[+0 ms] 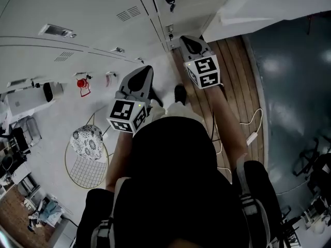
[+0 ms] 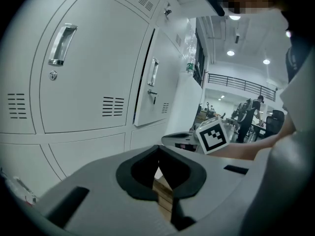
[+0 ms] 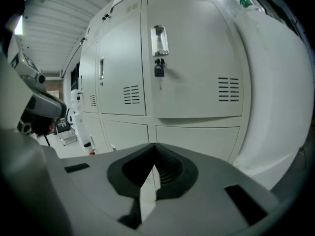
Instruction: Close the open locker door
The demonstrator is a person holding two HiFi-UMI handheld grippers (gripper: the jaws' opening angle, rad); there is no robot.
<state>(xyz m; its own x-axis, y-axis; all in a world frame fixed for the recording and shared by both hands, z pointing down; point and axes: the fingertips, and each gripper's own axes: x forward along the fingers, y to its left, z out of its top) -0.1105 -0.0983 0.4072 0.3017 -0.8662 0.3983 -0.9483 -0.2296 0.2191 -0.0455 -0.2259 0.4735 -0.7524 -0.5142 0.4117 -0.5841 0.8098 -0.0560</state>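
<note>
Just ahead of the person, over the floor, the left tool [image 2: 158,156] is clenched on nothing, its jaws meeting at the tips. The right tool [image 3: 155,154] beside it is clenched and empty too. Beyond them stands the row of white lockers [image 2: 88,73], where the open locker door [image 2: 156,90] hangs ajar ahead and to the right of the left tool, well apart from it, while the right tool faces this door below its handle [image 3: 158,39] and hanging key [image 3: 158,69], not touching it.
</note>
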